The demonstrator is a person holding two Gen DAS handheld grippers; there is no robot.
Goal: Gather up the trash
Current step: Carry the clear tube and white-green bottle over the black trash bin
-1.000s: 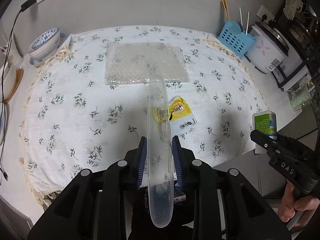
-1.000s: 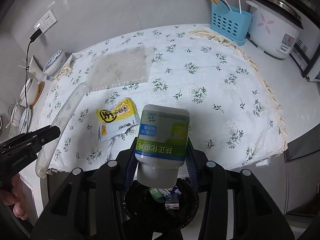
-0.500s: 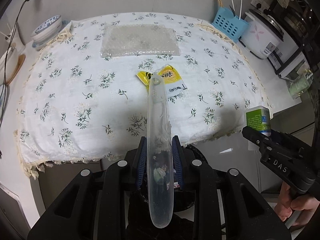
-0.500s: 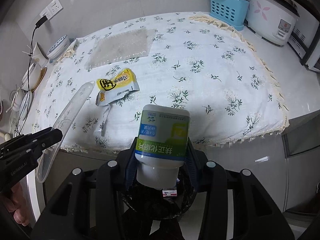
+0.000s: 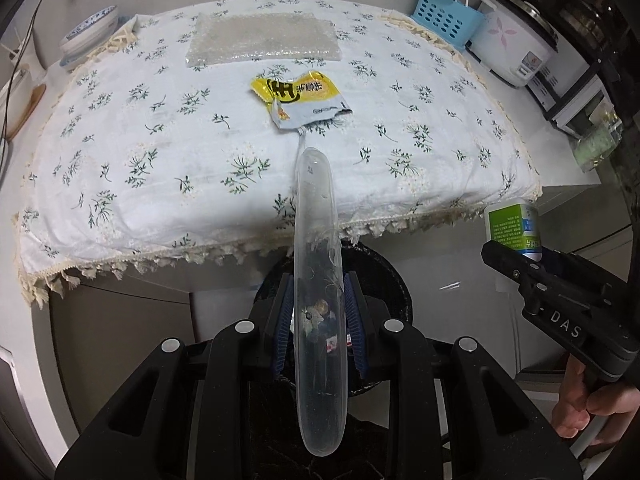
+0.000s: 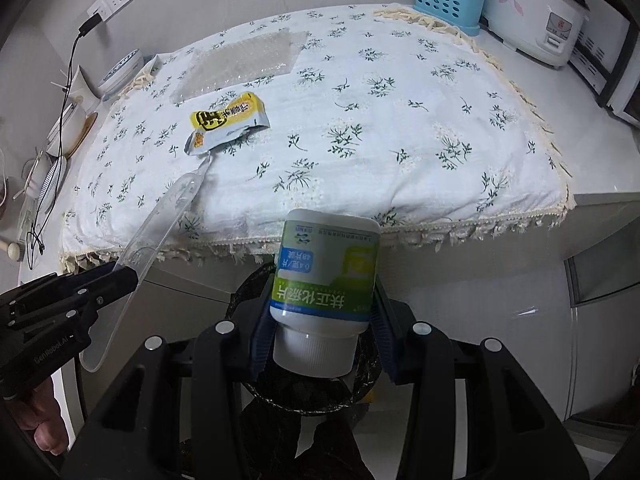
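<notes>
Two grabs going at once here. Left gripper [image 5: 318, 304] clamped on a long clear plastic piece [image 5: 316, 240], looks like a see-through lid or tray seen edge-on, sticking way out ahead of the pads and also back past them toward the camera. Right gripper [image 6: 324, 320] clenched around a white pill bottle with a green label [image 6: 326, 276], cap end toward the camera, body poking forward. Black-bagged trash bin [image 5: 384, 276] directly below and just ahead of both sets of fingers, floral-cloth table [image 6: 400, 128] further forward. Yellow snack wrapper [image 5: 298, 98] and bubble wrap sheet [image 5: 264, 38] well ahead on the cloth, not collected yet. Biggest worry: that clear piece being so long. Probably bridges the bin rim or tips out sideways if dropped flat instead of end-first. Also close to the fringe of the cloth, so could snag it. Bottle is smooth and round, gripped near the shoulder, so might roll off the pads early and bounce off the rim onto the floor. Both grippers crowded over one bin too, so bumping each other seems possible.
</notes>
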